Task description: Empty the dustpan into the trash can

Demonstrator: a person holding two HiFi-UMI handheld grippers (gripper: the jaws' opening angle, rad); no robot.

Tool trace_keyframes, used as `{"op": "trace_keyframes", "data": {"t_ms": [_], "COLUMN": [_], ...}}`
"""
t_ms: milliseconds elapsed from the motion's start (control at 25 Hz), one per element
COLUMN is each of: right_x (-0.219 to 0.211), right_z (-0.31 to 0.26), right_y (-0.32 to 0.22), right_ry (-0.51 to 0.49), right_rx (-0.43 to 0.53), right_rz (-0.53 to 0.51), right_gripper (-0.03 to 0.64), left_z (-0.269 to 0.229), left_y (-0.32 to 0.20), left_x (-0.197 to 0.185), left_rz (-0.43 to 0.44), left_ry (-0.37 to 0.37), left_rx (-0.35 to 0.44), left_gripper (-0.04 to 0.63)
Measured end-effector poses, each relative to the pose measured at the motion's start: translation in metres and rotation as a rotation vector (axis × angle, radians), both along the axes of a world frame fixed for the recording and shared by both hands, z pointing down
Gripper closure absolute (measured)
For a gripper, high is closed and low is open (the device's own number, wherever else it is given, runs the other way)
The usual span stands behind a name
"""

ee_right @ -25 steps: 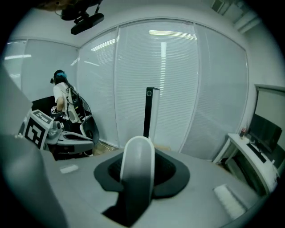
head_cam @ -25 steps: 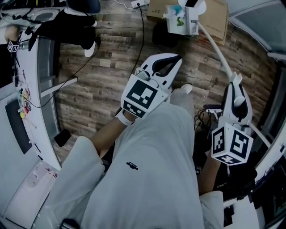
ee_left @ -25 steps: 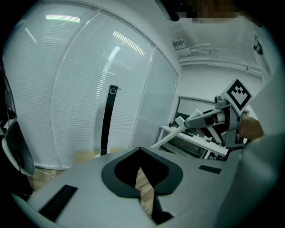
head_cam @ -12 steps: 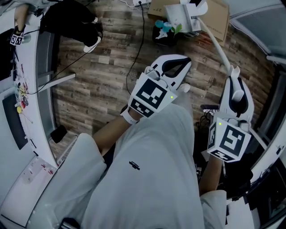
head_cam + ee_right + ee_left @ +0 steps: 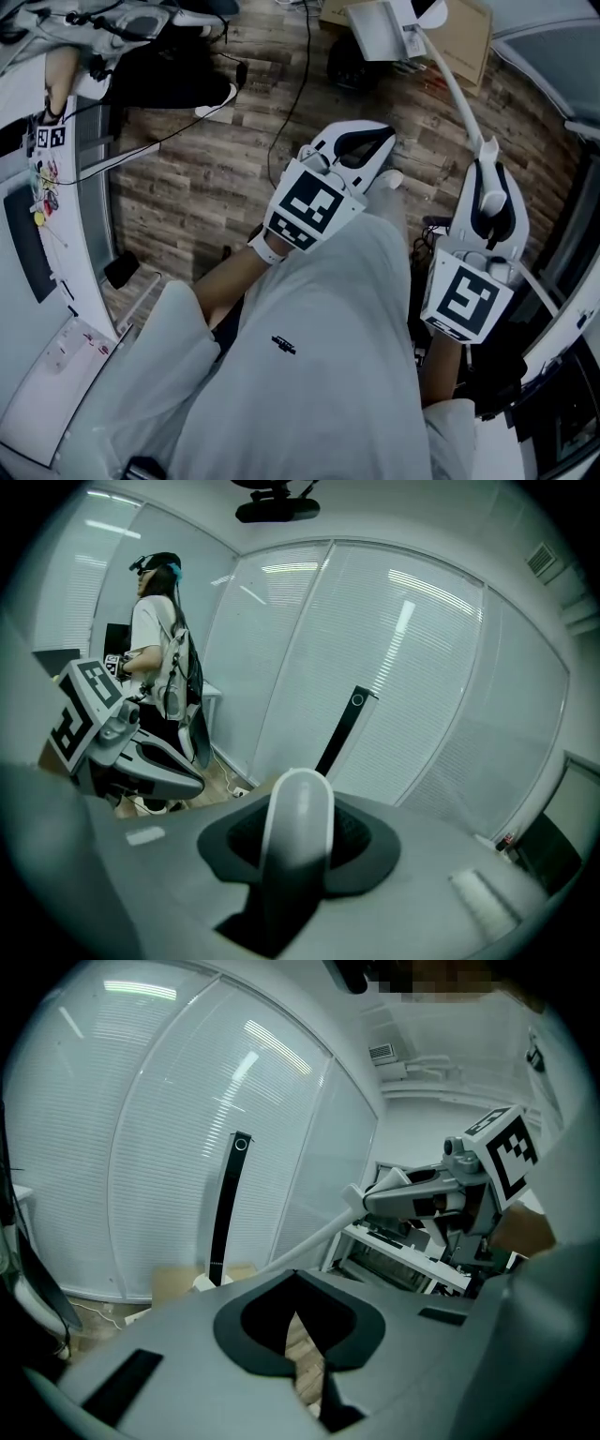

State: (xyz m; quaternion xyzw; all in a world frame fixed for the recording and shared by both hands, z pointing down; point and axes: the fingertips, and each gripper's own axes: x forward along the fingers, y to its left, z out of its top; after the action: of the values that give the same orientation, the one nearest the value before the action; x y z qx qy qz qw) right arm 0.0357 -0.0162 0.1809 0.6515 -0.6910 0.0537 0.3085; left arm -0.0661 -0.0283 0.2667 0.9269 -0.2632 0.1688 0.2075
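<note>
Wood floor (image 5: 206,178) ahead: R gripper (image 5: 488,161) clamped on dustpan handle (image 5: 455,89), long axis running fwd-left to pan (image 5: 380,33) by trash can (image 5: 349,64); L gripper (image 5: 373,141) jaws together, empty.

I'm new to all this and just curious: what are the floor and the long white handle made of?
The floor: wood or wood-look laminate, matt; grain and plank seams show. The long handle: probably plastic, smooth, faintly glossy white, with a soft highlight along its rounded face.

White long-handled dustpan (image 5: 380,30), pan end beside the black trash can (image 5: 349,66)
</note>
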Motion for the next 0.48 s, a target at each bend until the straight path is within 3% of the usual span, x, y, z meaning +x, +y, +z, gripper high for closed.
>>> {"op": "trace_keyframes", "data": {"t_ms": [480], "right_x": [0.012], "right_z": [0.013], "right_y": [0.026], "right_ry": [-0.088], "right_rx": [-0.056], "right_rz": [0.087], "right_gripper": [0.5], "left_z": [-0.007], "left_y": [-0.005], "left_x": [-0.015], "left_rz": [-0.003], "left_ry": [-0.001], "left_rx": [0.026], "left_gripper": [0.589]}}
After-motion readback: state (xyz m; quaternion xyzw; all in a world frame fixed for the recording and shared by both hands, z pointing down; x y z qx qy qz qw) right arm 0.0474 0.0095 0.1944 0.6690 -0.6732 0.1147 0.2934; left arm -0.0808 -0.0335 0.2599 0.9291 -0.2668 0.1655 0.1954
